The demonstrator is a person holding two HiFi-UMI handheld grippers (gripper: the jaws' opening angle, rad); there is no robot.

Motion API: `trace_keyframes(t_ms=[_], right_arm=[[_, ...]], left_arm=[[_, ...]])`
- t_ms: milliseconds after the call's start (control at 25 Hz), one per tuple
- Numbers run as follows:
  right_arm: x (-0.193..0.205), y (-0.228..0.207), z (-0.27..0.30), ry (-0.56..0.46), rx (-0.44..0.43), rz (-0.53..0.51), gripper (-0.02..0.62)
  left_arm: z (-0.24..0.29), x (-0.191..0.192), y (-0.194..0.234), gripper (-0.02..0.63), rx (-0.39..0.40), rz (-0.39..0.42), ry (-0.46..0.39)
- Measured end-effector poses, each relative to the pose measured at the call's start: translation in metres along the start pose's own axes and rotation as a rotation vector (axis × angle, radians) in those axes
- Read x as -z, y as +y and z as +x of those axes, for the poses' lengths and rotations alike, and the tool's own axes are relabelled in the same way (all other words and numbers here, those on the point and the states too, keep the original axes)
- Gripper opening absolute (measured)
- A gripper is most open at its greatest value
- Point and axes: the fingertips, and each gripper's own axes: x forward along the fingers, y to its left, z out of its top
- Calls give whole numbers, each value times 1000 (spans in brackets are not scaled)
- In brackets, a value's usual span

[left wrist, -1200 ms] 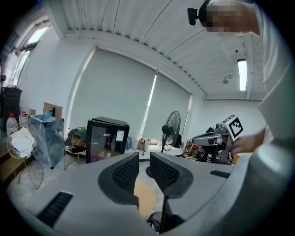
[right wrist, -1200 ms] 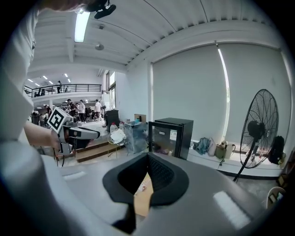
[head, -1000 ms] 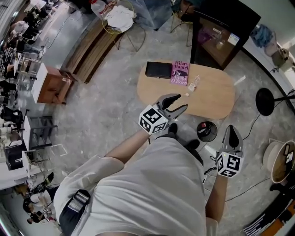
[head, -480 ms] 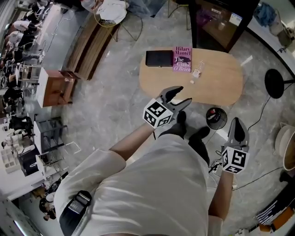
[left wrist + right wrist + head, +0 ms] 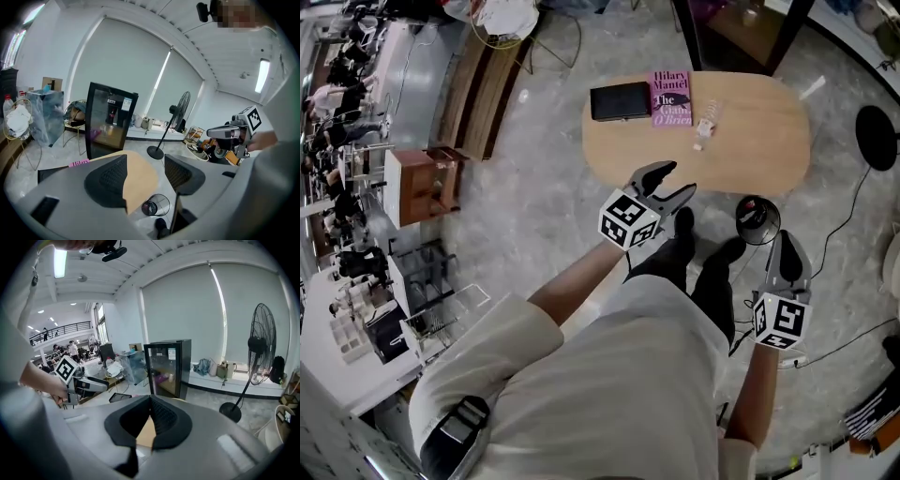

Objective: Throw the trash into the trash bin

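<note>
On the oval wooden table [image 5: 750, 159] lie a small crumpled clear wrapper [image 5: 705, 125] and a tiny white scrap [image 5: 697, 146]. A round wire trash bin [image 5: 758, 219] stands on the floor by the table's near edge; it also shows as the bin [image 5: 156, 205] in the left gripper view. My left gripper [image 5: 673, 180] hovers over the floor just short of the table, its jaws open and empty, as the gripper [image 5: 145, 171] also shows. My right gripper [image 5: 787, 242] hangs right of the bin, jaws shut on nothing, with the gripper [image 5: 151, 401] pointing toward the table.
A pink book [image 5: 670, 97] and a black case [image 5: 620, 100] lie on the table's far side. A glass-door black cabinet [image 5: 110, 119] stands behind the table, a floor fan [image 5: 262, 348] to its right. The person's black shoes [image 5: 682, 230] stand between table and bin.
Both grippers have sunk lower toward the floor. The left jaws stand a little wider than a second ago. The right jaws stay shut.
</note>
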Motion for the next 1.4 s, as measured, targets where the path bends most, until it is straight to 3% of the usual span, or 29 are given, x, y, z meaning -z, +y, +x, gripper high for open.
trace_keyframes(t_ms=[440,1400], right_arm=[[63,-11,54,77,-11,68,11],[218,-13,183,188,-110,175,11]], left_arm=[[77,69,47,237,-31,-23,115],[238,242,177,250,-195,-22,355]])
